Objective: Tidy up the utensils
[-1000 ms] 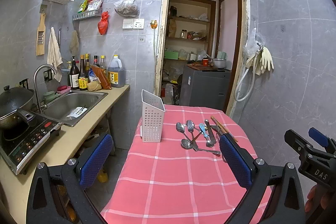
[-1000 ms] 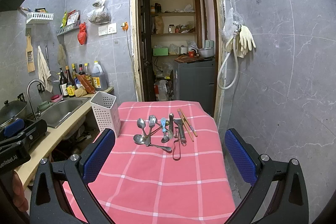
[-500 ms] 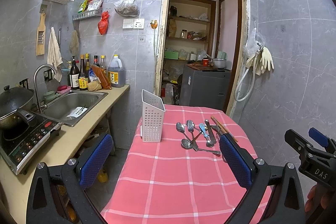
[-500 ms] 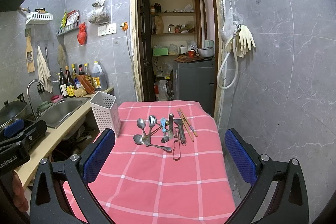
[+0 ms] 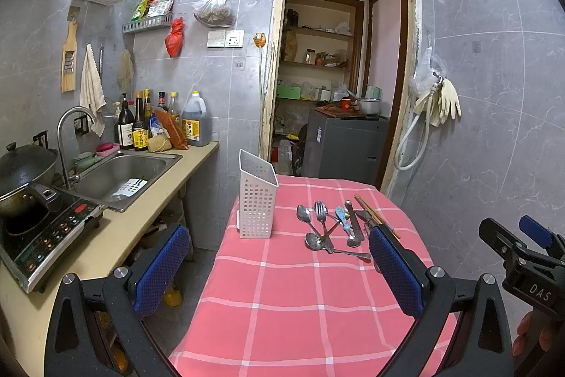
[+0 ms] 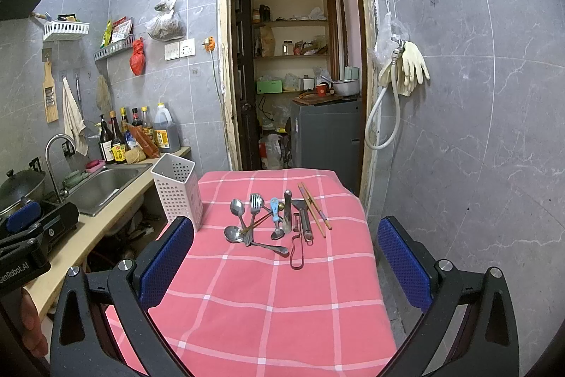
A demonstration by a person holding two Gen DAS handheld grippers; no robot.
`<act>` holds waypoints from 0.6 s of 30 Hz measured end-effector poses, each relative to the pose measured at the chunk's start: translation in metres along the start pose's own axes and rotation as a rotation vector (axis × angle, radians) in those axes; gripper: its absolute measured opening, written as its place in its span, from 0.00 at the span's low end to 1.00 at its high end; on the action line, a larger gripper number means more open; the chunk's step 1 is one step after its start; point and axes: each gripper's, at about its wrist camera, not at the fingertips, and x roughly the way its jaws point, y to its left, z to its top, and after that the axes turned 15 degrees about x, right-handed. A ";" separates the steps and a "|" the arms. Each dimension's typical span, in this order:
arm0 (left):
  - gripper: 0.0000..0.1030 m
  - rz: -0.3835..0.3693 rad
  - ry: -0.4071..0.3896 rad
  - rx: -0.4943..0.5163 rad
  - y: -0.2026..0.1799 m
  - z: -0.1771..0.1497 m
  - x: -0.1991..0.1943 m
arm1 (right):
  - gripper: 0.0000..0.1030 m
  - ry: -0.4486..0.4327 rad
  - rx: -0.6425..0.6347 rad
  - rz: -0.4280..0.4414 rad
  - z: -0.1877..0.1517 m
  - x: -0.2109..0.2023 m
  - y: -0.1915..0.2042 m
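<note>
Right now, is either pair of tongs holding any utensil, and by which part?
Nothing is held: left tongs and right tongs are open, utensils on the tablecloth.

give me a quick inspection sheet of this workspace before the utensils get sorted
surface: table under a red checked cloth, bare at the near end
job's things: utensils lying loose in a cluster; white holder upright at the table's left edge
clutter: nothing seen on the table
grippers: left hand-held gripper open, holding nothing; right hand-held gripper open, holding nothing
cables: hose on the right wall
surroundings: sink, stove, doorway
</note>
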 end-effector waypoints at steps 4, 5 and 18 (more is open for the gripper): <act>1.00 0.000 0.000 -0.001 0.001 -0.002 0.001 | 0.99 0.000 -0.001 0.000 0.000 0.000 0.000; 1.00 -0.001 0.000 0.000 0.000 0.000 0.000 | 0.99 0.000 0.000 0.001 0.000 0.000 0.000; 1.00 0.001 0.002 -0.002 -0.001 -0.003 0.001 | 0.99 0.002 0.000 0.001 -0.001 0.000 0.003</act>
